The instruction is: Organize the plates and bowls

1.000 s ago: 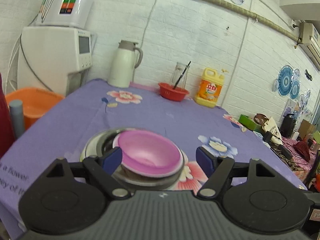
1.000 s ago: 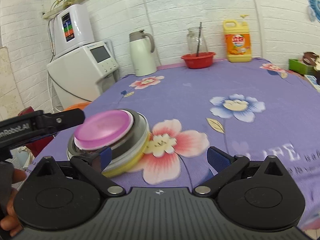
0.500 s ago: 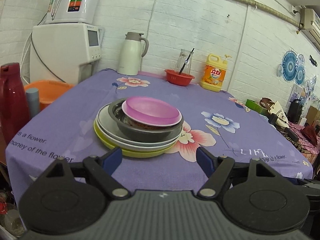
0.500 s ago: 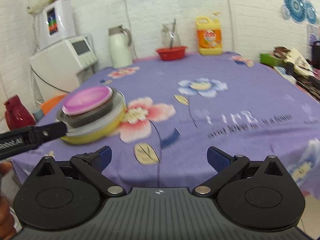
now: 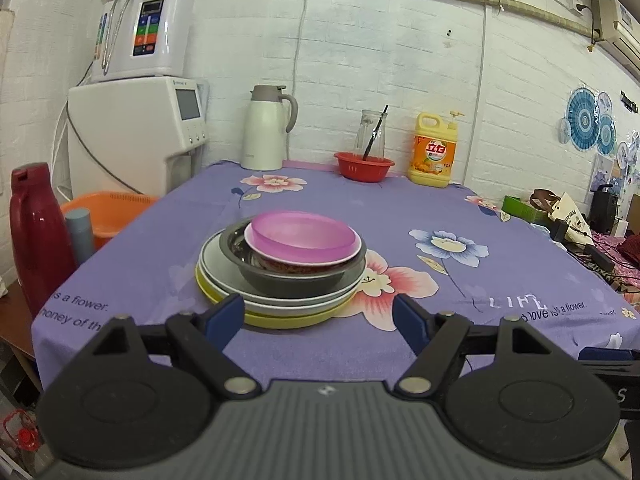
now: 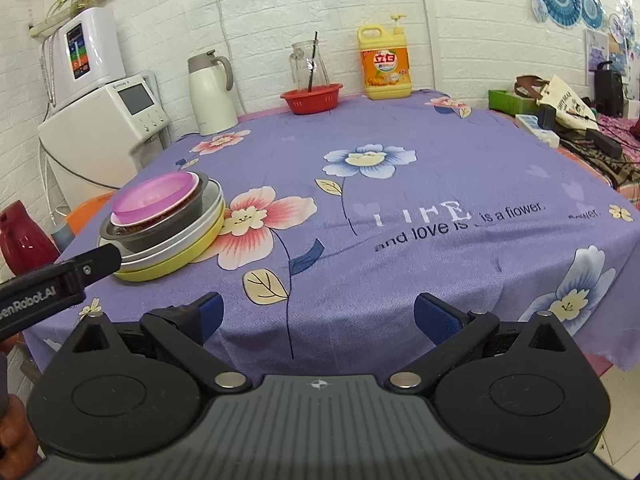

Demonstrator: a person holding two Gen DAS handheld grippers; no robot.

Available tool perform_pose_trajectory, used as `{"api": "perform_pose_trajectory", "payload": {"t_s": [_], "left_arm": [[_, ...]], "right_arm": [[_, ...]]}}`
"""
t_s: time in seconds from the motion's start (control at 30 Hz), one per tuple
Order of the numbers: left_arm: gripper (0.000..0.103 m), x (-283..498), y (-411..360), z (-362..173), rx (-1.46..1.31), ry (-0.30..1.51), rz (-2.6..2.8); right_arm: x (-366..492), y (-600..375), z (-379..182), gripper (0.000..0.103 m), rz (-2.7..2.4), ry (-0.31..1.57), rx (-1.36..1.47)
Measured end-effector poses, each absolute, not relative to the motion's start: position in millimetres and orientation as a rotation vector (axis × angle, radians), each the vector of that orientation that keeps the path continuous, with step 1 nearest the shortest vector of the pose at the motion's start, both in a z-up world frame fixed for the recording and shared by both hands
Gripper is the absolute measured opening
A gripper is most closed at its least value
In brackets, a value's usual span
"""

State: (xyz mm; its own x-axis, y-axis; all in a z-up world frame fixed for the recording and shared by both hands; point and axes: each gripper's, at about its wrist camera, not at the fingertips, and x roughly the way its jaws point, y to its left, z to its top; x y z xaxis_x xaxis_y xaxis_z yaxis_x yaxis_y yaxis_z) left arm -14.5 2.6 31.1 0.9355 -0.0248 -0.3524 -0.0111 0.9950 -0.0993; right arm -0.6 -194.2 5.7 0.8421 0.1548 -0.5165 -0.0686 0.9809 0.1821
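A stack stands near the table's front left corner: a pink bowl on a white-rimmed bowl, inside a steel bowl, on a grey plate and a yellow plate. My left gripper hangs open just in front of the stack, nothing between its fingers. From the right wrist view the pink bowl and yellow plate sit at the left, with the left gripper's finger beside them. My right gripper is open over the table's front edge, empty.
At the table's back stand a white thermos, a red basket with a glass jar, and a yellow detergent bottle. A red flask and orange basin sit left of the table. Clutter lies at the right.
Both grippers have drawn back from the stack toward the table's front edge. The stack now stands whole ahead of the left gripper and lies farther left in the right wrist view.
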Motion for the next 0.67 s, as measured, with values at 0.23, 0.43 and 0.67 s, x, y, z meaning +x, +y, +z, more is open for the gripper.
{"api": "perform_pose_trajectory", "payload": {"t_s": [0.23,0.43,0.67], "left_arm": [[0.075,-20,2,39,-0.096,0.340,-0.007],[0.075,-20,-1,40,-0.094,0.336,-0.005],[0.075,-22,1,40,-0.094,0.314,-0.007]], "right_arm": [[-12,-193,16,0.103,0.142,0.504,0.155],[-13,-194,16,0.103,0.157,0.502,0.160],[-13,-195,16,0.103,0.162,0.507,0.171]]}}
